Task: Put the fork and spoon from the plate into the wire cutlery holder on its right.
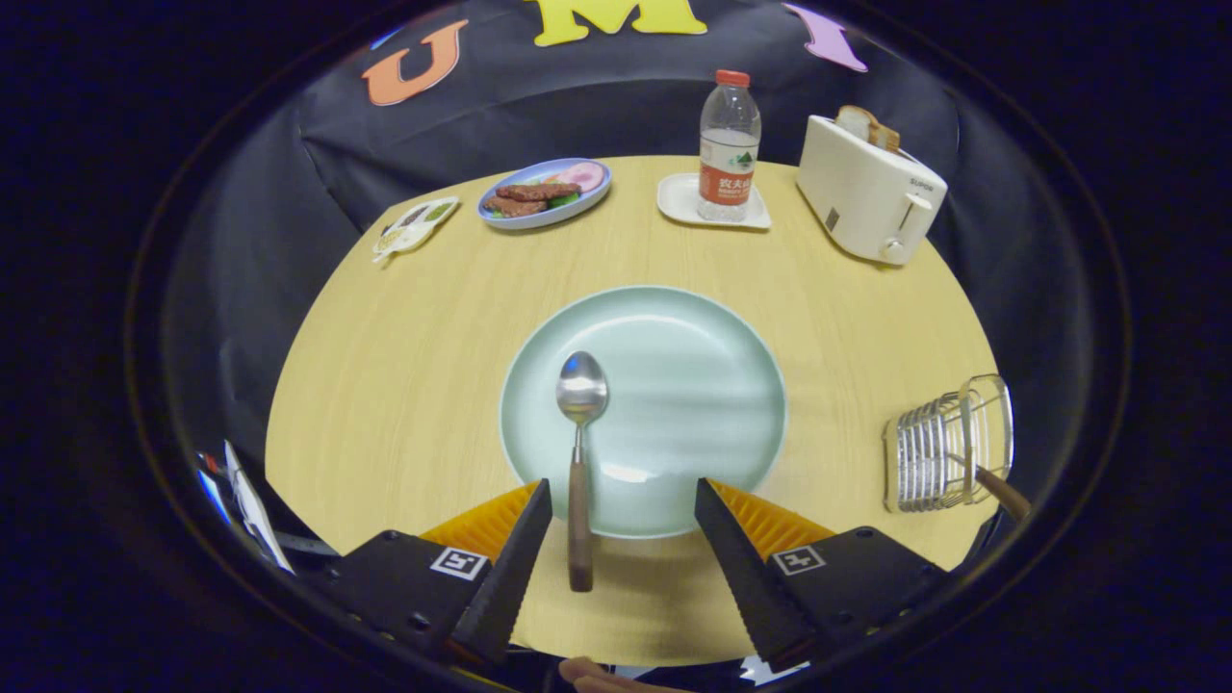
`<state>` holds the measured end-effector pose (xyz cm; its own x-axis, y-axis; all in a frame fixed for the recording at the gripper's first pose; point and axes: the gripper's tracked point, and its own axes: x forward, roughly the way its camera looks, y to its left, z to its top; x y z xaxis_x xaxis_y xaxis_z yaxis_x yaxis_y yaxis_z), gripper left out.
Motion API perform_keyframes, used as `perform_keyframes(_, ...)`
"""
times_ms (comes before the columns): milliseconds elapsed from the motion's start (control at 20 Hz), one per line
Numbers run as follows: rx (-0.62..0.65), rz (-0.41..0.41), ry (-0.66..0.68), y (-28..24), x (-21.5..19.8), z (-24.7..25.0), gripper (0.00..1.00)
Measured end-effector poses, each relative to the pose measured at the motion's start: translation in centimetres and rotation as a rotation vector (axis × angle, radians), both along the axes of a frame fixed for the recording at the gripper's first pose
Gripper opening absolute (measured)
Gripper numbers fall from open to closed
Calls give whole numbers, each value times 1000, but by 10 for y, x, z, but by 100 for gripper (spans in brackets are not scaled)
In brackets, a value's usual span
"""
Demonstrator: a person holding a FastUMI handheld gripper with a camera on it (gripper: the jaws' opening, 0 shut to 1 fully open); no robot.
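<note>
Now the gripper [624, 505] is hovering spread wide, pinching nothing — the spoon [580, 452] is lying nearer one finger. Closing off-centre risks flicking it off the plate [703, 385].

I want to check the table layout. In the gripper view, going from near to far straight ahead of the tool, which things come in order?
Open tool → spoon lying on the green plate → white tray carrying the water bottle.

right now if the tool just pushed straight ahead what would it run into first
Most likely the wooden-handled metal spoon, lying between the open tool's fingers with its handle over the near rim of the pale green round plate. Height above the table is unclear, so it might pass over both.
</note>
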<state>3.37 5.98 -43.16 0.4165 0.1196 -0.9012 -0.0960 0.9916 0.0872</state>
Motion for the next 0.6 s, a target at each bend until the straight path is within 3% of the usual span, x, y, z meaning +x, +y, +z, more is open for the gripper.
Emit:
perform_keyframes(200, -7, -55, -6, 10, 3, -19, 88)
perform_keyframes(250, -4, -69, -6, 13, 4, -24, 77)
perform_keyframes(400, 36, -93, -29, 22, 9, -31, 69)
perform_keyframes(600, 46, -168, 0, 23, 9, -40, 46)
